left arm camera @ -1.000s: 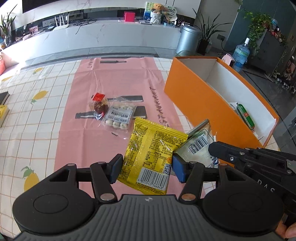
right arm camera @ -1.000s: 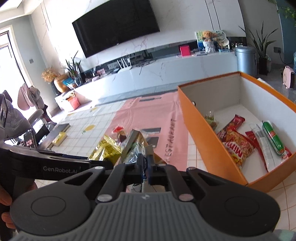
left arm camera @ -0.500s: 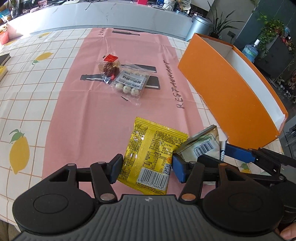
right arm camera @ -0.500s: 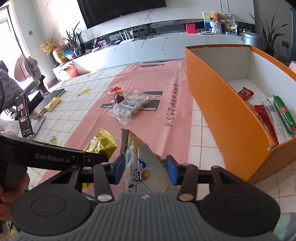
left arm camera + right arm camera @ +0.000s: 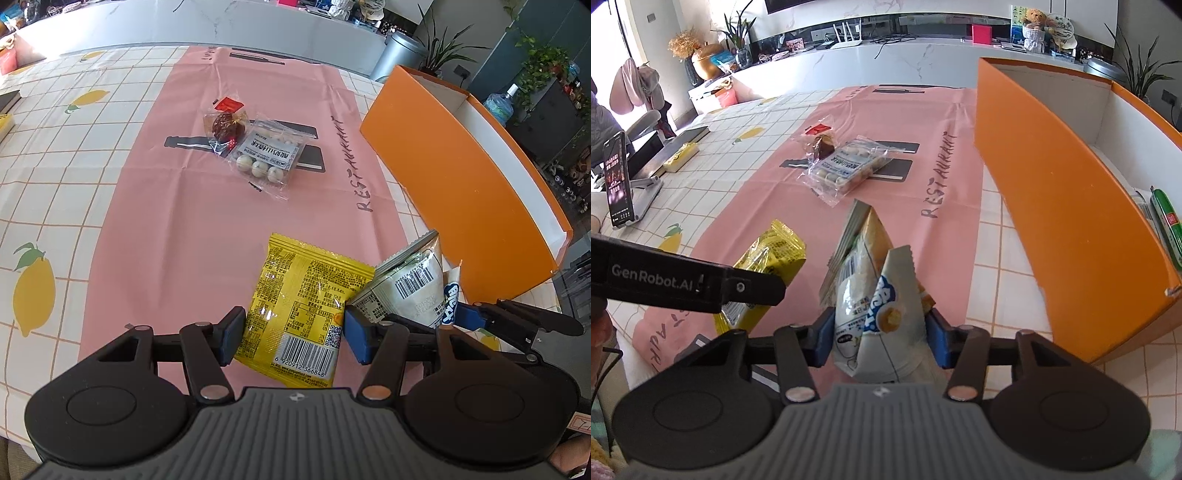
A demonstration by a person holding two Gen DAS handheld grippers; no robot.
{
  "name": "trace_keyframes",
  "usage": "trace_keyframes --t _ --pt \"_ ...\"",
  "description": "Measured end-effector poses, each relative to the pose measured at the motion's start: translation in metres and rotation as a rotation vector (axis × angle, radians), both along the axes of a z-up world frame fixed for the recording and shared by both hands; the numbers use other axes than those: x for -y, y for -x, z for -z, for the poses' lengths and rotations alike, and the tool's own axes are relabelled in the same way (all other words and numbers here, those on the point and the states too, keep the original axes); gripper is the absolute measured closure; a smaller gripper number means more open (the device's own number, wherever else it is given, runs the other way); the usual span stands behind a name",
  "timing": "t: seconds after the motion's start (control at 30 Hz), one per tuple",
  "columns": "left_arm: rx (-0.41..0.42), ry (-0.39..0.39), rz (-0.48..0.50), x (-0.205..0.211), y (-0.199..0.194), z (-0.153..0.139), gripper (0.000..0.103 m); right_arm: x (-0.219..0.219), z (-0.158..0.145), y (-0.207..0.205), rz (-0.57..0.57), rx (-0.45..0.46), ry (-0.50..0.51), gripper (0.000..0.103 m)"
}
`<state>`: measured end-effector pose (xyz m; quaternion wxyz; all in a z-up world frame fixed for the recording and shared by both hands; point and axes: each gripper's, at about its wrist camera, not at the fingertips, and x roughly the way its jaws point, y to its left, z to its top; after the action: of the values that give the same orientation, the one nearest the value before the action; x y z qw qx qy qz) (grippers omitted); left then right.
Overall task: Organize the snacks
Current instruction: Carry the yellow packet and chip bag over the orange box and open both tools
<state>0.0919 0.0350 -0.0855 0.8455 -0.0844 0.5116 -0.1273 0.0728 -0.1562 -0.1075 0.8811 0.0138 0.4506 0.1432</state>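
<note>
While the left tongs [image 5: 293,334] sit wide apart around the yellow snack bag [image 5: 304,310] low in the frame, not squeezing it, the right tongs [image 5: 881,341] are also spread around the white snack bag [image 5: 877,314], which stands tilted between the blue pads. Both bags are on the pink mat [image 5: 207,218] on the desk. The orange box [image 5: 1067,206] fills the right side, with a green sausage [image 5: 1165,229] inside.

Bright daylight from the left, glare washing out the white counter [image 5: 74,33], glints on the yellow snack packet [image 5: 306,295], sharp focus, strong fisheye bending at edges
</note>
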Motion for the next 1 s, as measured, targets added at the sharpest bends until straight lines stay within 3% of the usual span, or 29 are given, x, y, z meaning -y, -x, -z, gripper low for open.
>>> trace_keyframes --t 0.23,0.47,0.77,1.0 --pt "0.051 -0.005 0.009 0.002 0.002 -0.023 0.037 0.006 -0.019 0.009 0.025 0.065 -0.039 0.065" --pt "0.134 -0.051 0.063 0.026 -0.008 -0.066 0.037 0.025 -0.06 0.005 0.056 0.09 -0.036 0.065" --pt "0.221 -0.082 0.18 0.083 -0.034 -0.109 0.038 0.074 -0.116 -0.013 0.117 0.192 0.019 0.065" --pt "0.246 -0.088 0.275 0.131 -0.066 -0.118 0.037 0.115 -0.132 -0.036 0.167 0.217 0.077 0.065"
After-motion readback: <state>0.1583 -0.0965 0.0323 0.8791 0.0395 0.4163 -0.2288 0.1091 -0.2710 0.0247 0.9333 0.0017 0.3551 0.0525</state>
